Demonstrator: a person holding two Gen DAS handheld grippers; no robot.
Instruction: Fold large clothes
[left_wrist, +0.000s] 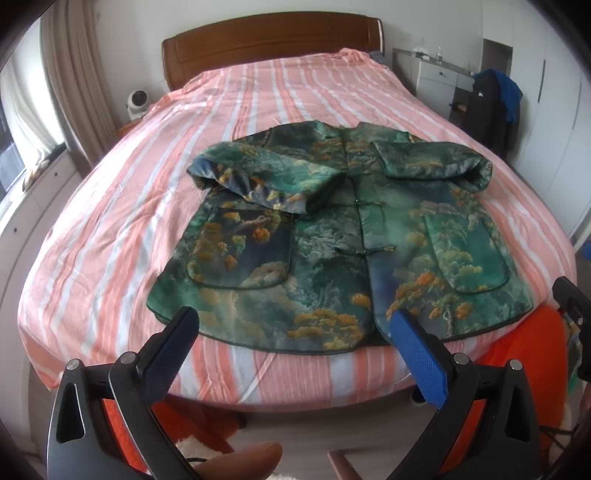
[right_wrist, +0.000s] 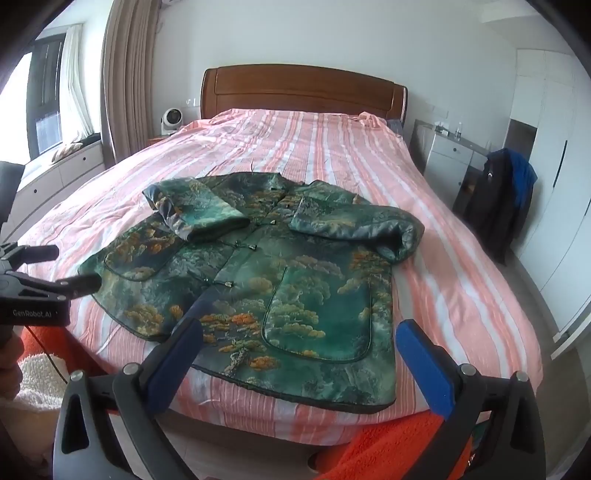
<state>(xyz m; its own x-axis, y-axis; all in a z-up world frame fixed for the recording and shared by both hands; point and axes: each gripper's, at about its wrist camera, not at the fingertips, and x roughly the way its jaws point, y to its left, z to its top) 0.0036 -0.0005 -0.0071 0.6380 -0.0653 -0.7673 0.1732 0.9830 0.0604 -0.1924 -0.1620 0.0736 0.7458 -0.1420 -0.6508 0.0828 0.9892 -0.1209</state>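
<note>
Wooden-headboard bed (left_wrist: 273, 40) under pink-and-white striped cover (left_wrist: 110, 236), green patterned jacket (left_wrist: 332, 266) flat near its foot.

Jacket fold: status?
Left gripper and right gripper open, empty, near the hem. Green jacket flat on bed, both sleeves folded in. Nothing blocking.

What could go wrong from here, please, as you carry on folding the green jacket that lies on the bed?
The jacket's hem lies close to the bed's near edge, so a tug could slide it off. Both sleeves are only loosely folded across the front and may flop open when the body is lifted. Both grippers, left and right, are open and empty, so uneven grips could skew the fold.
</note>
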